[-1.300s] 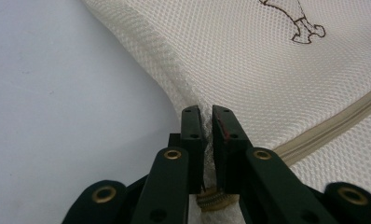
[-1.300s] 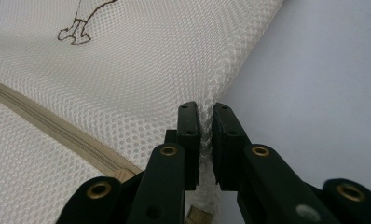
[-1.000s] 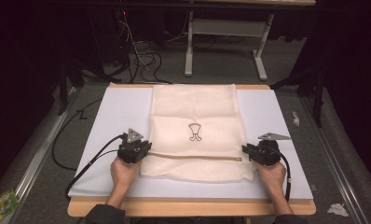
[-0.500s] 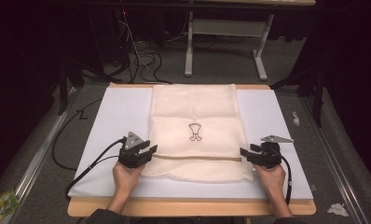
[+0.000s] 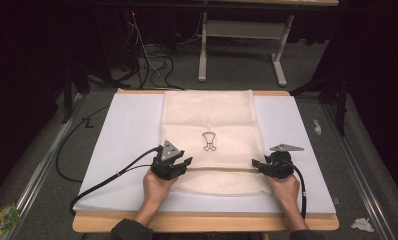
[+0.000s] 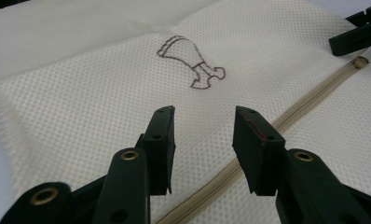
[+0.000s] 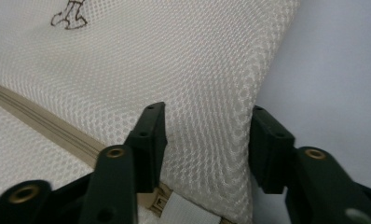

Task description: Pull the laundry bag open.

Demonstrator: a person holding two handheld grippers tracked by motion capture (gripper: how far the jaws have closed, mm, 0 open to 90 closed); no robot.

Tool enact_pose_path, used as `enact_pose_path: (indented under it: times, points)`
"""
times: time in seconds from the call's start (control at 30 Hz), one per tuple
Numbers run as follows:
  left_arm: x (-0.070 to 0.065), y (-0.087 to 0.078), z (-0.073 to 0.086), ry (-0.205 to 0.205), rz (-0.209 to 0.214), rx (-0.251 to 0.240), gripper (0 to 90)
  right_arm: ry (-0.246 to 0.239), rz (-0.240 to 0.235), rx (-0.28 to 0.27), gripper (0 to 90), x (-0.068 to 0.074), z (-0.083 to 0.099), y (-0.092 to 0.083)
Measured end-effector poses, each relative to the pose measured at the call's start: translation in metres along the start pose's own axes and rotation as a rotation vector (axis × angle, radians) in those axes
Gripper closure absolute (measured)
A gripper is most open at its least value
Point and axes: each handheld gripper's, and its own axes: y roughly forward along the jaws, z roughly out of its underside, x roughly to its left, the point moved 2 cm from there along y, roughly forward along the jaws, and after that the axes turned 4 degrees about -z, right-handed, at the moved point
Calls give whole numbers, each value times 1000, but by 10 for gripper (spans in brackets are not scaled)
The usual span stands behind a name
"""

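Both grippers, left (image 5: 179, 164) and right (image 5: 263, 165), are hovering, jaws spread, nothing pinched | bag (image 5: 209, 120) is lying flat on mat (image 5: 122, 135); left's jaws just opening, right's closing | step: regripping near zipper (image 6: 309, 95) | next: pinching edges squarely

Mesh bag (image 5: 209, 125) on white-covered table (image 5: 122, 130)

Cream mesh bag (image 5: 209, 120): woven cloth, matt, dimpled; beige zipper (image 6: 309, 98) at 3 o'clock. Tongs (image 6: 203, 140): matt black plastic. Worktop (image 5: 117, 130): smooth white sheet over wood.
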Motion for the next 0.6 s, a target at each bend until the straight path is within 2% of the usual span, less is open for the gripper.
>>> enact_pose_path:
  times: [0.03, 0.07, 0.1, 0.13, 0.2, 0.43, 0.6]
  points:
    - [-4, 4, -3, 8, 11, 2, 583, -24, 6, 5, 687, 1, 0, 0]
    - [-4, 4, -3, 8, 11, 2, 581, -24, 6, 5, 687, 1, 0, 0]
    - [-7, 6, -6, 9, 18, 6, 581, -30, 4, 7, 737, 0, 0, 0]
    - [-10, 8, -8, 13, 20, 6, 578, -46, -14, 13, 824, 0, 1, -1]
    - [-16, 12, -12, 21, 32, 10, 574, -56, -27, 13, 857, 0, 0, -2]
    - [-29, 20, -20, 44, 66, 20, 558, -54, -57, -21, 876, 0, -2, -8]
    - [-46, 28, -28, 69, 110, 27, 555, -59, -78, -44, 880, 1, -3, -13]
